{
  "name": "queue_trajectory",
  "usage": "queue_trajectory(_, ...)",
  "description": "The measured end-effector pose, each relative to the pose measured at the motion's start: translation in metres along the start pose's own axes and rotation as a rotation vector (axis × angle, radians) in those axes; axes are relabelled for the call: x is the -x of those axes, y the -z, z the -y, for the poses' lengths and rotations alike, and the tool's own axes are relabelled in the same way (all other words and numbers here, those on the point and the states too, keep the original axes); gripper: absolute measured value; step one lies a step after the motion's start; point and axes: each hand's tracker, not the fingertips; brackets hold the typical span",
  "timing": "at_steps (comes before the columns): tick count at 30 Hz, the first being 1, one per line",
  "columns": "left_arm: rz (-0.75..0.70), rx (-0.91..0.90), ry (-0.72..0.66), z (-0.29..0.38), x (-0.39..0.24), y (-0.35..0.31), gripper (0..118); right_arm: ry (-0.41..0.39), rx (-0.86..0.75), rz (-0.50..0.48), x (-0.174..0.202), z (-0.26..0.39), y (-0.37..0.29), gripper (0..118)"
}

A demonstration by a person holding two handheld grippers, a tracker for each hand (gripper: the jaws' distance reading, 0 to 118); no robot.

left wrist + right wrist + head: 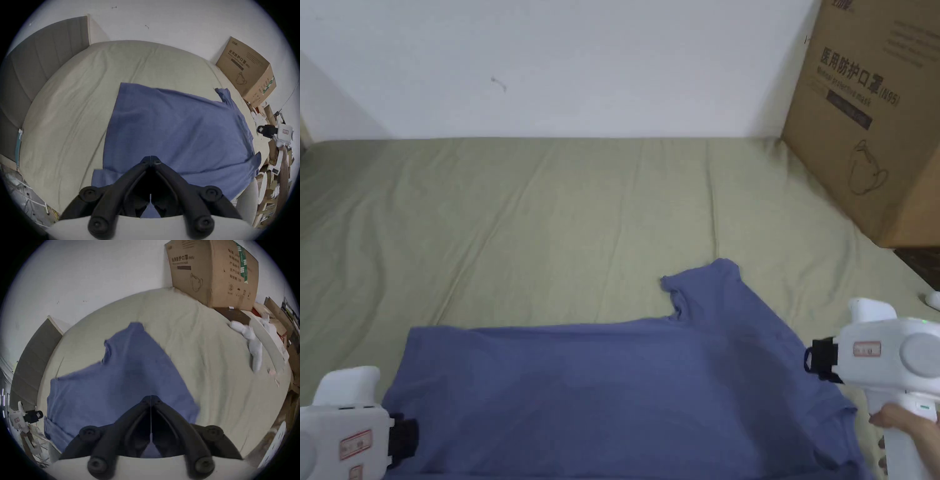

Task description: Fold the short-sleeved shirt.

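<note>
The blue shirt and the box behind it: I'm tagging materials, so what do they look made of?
Blue shirt: soft matte woven or knit fabric, probably cotton-like; it drapes and creases. Box: brown corrugated cardboard, dull finish, with creased edges.

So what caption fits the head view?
Two grippers beside a blue shirt on a bed.

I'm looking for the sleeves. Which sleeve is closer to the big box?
The far sleeve, pointing toward the wall and lying flat on the bed, is closer to the box. The other sleeve is on the near side.
</note>
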Motion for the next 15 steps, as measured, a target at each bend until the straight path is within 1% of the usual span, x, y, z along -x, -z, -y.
queue_trajectory(1, -0.002, -0.003, -0.002, -0.005, -0.001, 0.0, 0, -0.009, 0.0, 0.001, 0.0, -0.016, 0.009, 12)
queue_trajectory(2, -0.005, -0.01, -0.009, -0.011, -0.001, 0.002, 0, -0.052, 0.017, 0.008, 0.004, -0.032, 0.019, 37)
queue_trajectory(3, -0.005, -0.018, -0.014, -0.016, -0.002, 0.005, 0, -0.086, 0.023, 0.026, 0.005, -0.048, 0.035, 64)
queue_trajectory(4, -0.002, -0.019, -0.014, -0.02, -0.002, 0.01, 0, -0.107, 0.032, 0.033, 0.005, -0.06, 0.051, 89)
queue_trajectory(5, 0.002, -0.013, -0.013, -0.023, 0.0, 0.017, 0, -0.111, 0.057, 0.051, 0.005, -0.073, 0.068, 93)
queue_trajectory(7, -0.006, 0.032, -0.014, -0.026, 0.001, 0.032, 0, -0.082, 0.108, 0.077, 0.007, -0.087, 0.097, 93)
queue_trajectory(8, -0.015, 0.045, -0.012, -0.025, 0.001, 0.038, 0, -0.071, 0.137, 0.066, 0.008, -0.09, 0.111, 93)
queue_trajectory(9, -0.022, 0.051, -0.013, -0.024, 0.004, 0.043, 0, -0.08, 0.158, 0.029, 0.009, -0.089, 0.122, 93)
queue_trajectory(11, -0.028, 0.07, -0.032, -0.023, 0.007, 0.051, 0, -0.093, 0.198, 0.033, 0.01, -0.088, 0.143, 92)
queue_trajectory(12, -0.026, 0.076, -0.04, -0.022, 0.008, 0.053, 0, -0.116, 0.227, 0.042, 0.011, -0.085, 0.153, 90)
queue_trajectory(13, -0.025, 0.082, -0.045, -0.021, 0.01, 0.054, 0, -0.12, 0.251, 0.053, 0.012, -0.082, 0.16, 83)
queue_trajectory(14, -0.024, 0.091, -0.048, -0.022, 0.01, 0.055, 0, -0.148, 0.249, 0.088, 0.005, -0.082, 0.173, 83)
queue_trajectory(15, -0.027, 0.099, -0.04, -0.022, 0.009, 0.056, 0, -0.136, 0.23, 0.065, 0.006, -0.083, 0.169, 81)
